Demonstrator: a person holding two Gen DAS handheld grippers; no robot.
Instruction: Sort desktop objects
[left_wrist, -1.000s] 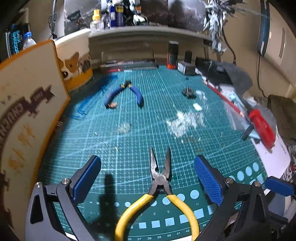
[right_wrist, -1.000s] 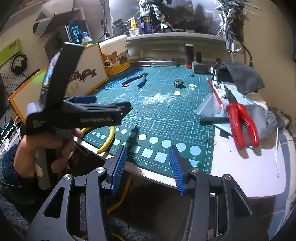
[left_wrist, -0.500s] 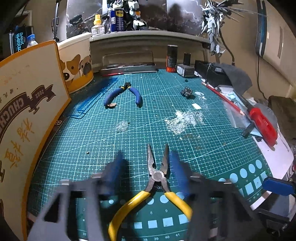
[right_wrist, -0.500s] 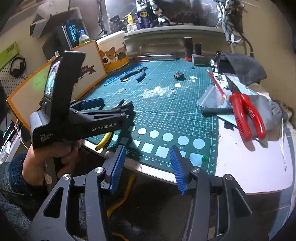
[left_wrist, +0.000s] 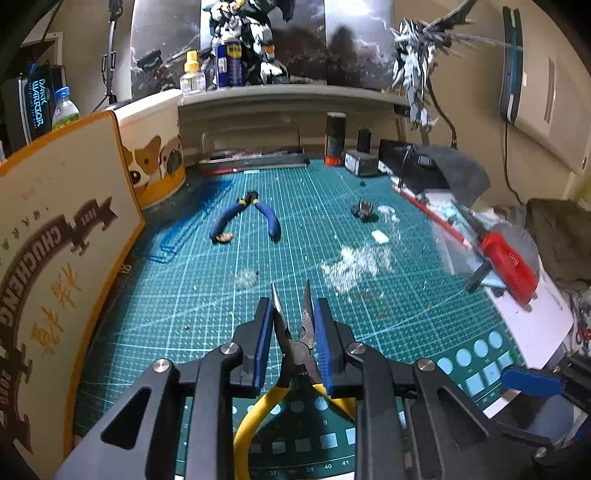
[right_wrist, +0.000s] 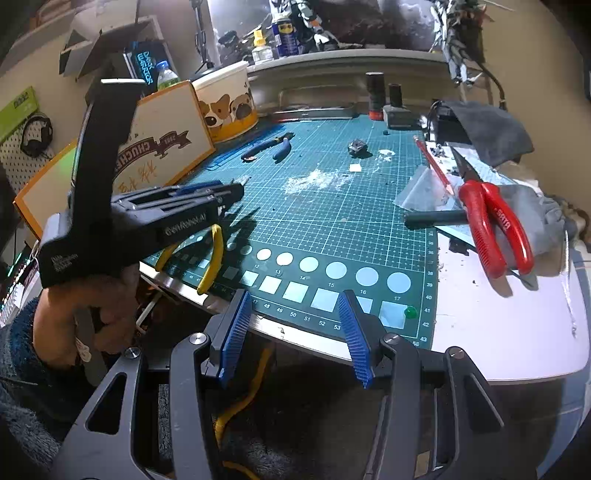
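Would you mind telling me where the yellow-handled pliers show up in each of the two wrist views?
Left wrist view: yellow-handled pliers bottom centre, between the closing left gripper pads.
Right wrist view: only the yellow handles show, left of centre, under the left gripper.
Shared landmark: blue-handled cutters on the green mat.

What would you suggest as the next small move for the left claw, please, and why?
Probably finish closing, then lift slightly. The left claw is closing around the metal nose of the yellow-handled pliers, its blue pads flanking them, while the pliers lie on the cutting mat. The right claw waits open off the desk edge.
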